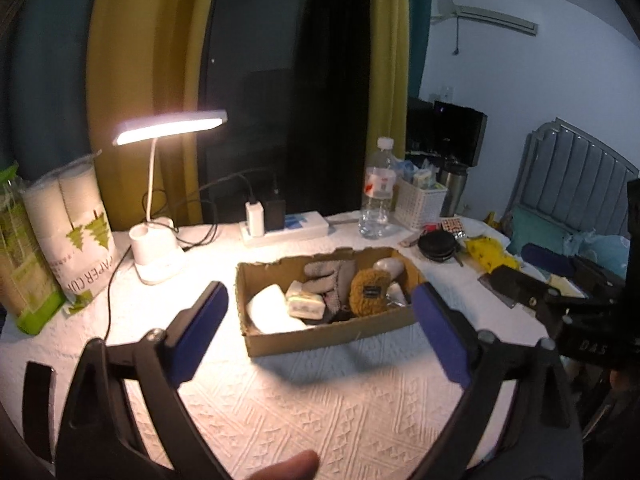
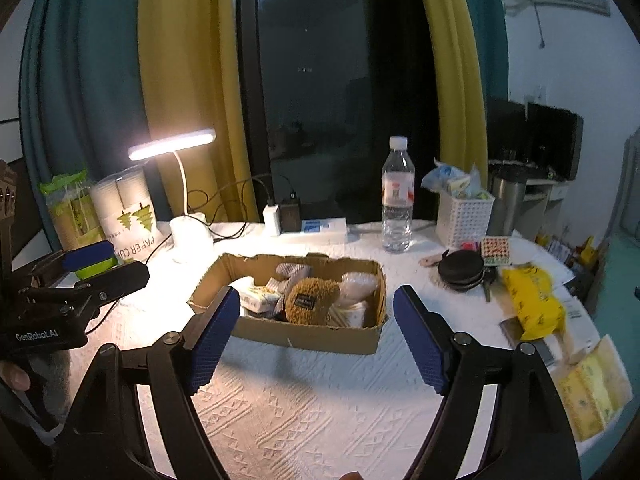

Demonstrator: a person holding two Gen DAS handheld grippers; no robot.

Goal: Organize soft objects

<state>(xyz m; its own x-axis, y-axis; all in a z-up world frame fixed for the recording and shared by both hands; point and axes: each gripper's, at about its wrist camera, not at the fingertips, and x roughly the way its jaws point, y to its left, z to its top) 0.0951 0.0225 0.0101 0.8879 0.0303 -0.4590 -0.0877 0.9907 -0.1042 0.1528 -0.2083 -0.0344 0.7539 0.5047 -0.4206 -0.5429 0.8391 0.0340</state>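
Right wrist: cardboard box (image 2: 320, 336) holds brown plush (image 2: 310, 306), tissue packs (image 2: 260, 300).

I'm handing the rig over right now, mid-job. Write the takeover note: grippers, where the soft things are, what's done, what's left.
Left gripper: open, empty, held above the tablecloth short of the box.
Right gripper: open, empty, also short of the box.
Cardboard box sits mid-table by the lamp. In it: brown plush, grey glove, tissue packs, white pad, other soft pieces I can't identify.
Done: the soft things in view are in the box, loosely piled.
Left: probably tidy the pile. Yellow packs lie on the right of the table; whether they belong is unclear.
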